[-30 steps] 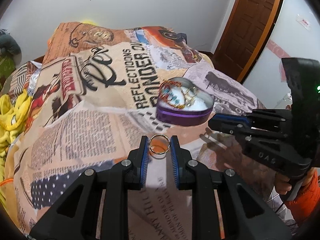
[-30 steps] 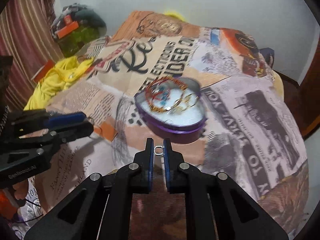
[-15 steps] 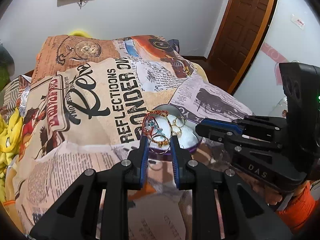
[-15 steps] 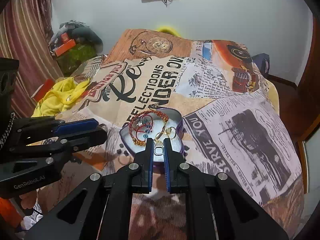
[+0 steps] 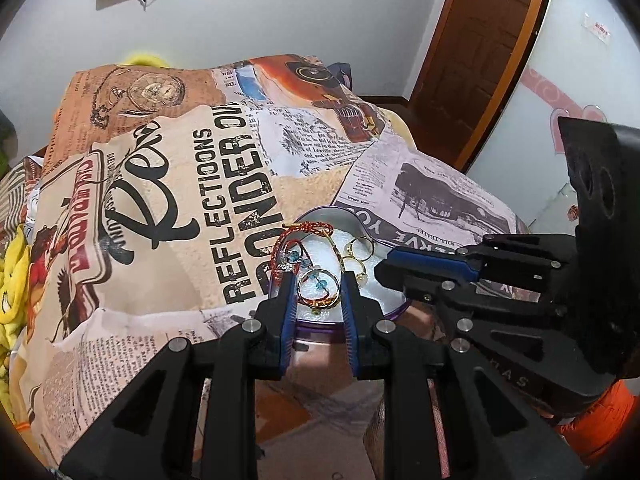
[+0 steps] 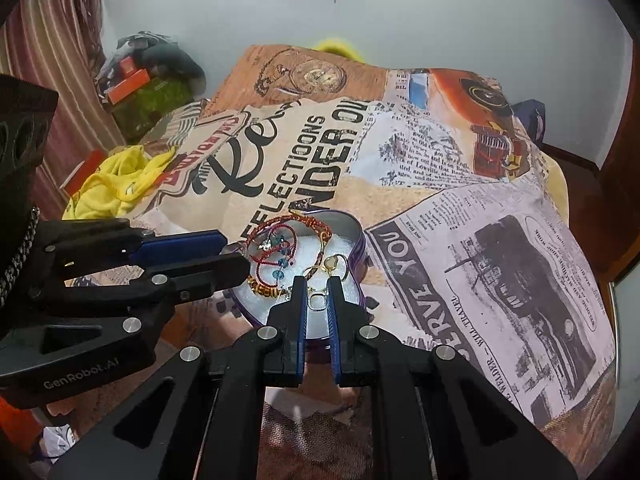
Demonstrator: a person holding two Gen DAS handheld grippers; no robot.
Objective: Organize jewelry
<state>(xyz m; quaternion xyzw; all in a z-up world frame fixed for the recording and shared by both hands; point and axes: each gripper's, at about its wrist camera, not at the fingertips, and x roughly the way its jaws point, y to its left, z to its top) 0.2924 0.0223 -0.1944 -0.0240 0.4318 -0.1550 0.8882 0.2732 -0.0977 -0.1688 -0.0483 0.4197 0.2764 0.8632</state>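
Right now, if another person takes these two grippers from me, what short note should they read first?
Left gripper: shut on a gold ring, held over the tin.
Right gripper: shut on a small silver ring, also over the tin.
Tin: sits open on the printed blanket; red bracelets and gold rings already lie on its white lining.
Left to do: open the jaws so both rings drop in. I see no lid.
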